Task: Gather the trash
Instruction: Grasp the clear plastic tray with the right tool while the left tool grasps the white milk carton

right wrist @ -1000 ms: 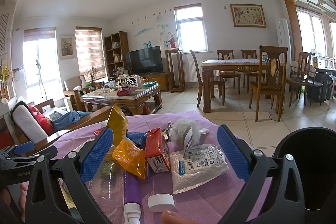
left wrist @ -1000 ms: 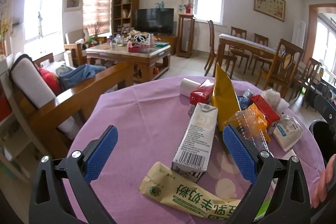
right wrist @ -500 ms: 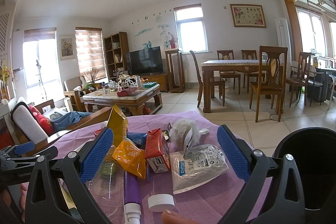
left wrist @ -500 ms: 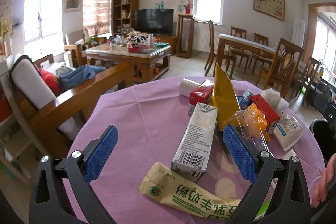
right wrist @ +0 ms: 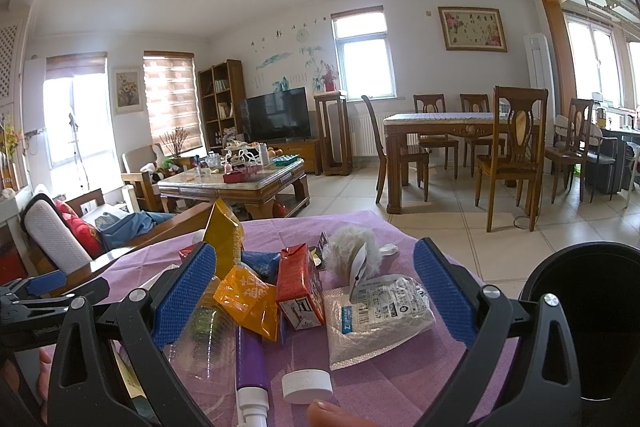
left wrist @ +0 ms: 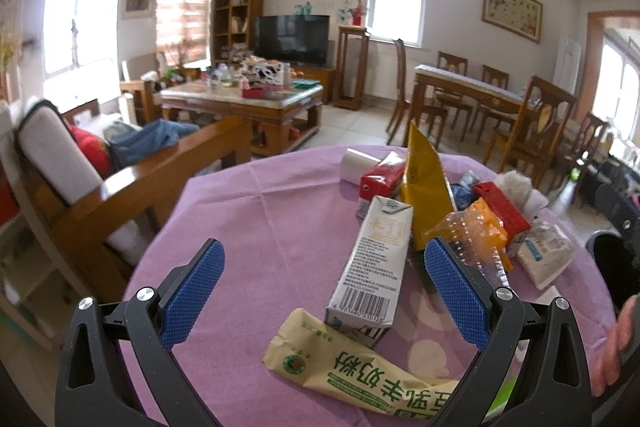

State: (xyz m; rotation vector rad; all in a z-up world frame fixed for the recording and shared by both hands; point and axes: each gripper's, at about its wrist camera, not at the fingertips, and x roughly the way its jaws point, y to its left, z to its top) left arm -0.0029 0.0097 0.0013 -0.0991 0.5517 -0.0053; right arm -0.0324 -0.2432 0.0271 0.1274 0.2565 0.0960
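Both jaws are held wide, nothing gripped: left gripper (left wrist: 324, 291), right gripper (right wrist: 316, 291). Milk carton (left wrist: 370, 269) lies flat on the purple table (left wrist: 248, 211), just left of the trash pile. Judged empty: light, crushable. Best pinched across the narrow sides, mid-body.

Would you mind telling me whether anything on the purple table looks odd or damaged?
Only the expected litter: a white milk carton lies tipped on its side, a clear plastic bottle is crushed flat, and a white cap sits loose. No spill is visible.
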